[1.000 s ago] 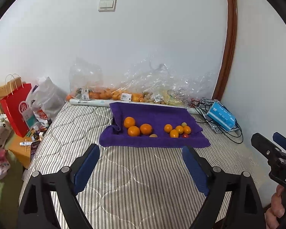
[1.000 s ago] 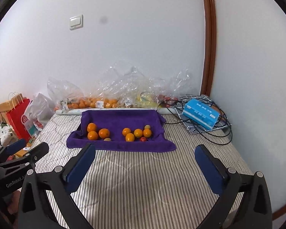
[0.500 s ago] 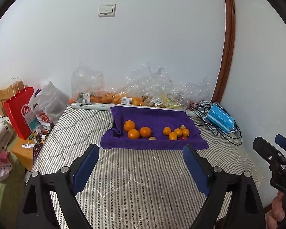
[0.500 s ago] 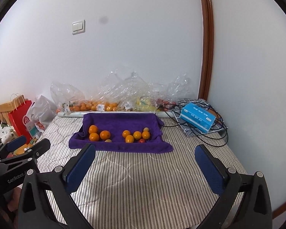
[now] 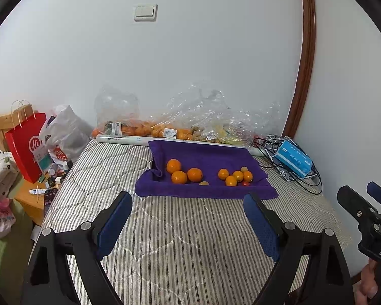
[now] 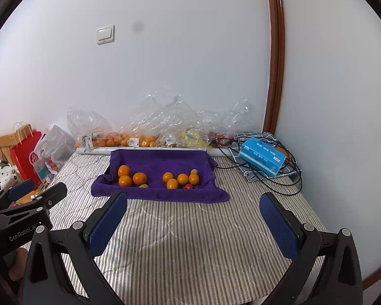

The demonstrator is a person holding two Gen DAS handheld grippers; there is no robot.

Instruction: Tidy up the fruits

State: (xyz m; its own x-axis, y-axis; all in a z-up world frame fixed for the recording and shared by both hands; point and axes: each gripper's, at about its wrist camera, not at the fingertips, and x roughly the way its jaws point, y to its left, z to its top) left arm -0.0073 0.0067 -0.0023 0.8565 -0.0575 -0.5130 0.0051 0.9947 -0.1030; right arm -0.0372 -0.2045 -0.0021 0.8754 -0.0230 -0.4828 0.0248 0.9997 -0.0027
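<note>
Both grippers, left (image 5: 188, 222) and right (image 6: 193, 222), have drawn back from the towel (image 5: 205, 152); jaws wide, empty. Fruit (image 5: 194, 174) lies there in two clusters, nearly sorted. Either a pause or finished.

Both hand-held tools share one build: the black plastic left gripper (image 5: 188, 225) and black plastic right gripper (image 6: 193, 225) have angular arms joined by silver screw heads, textured blue rubber pads (image 6: 106, 225) on the fingers, and white lettering printed along their bodies.
</note>
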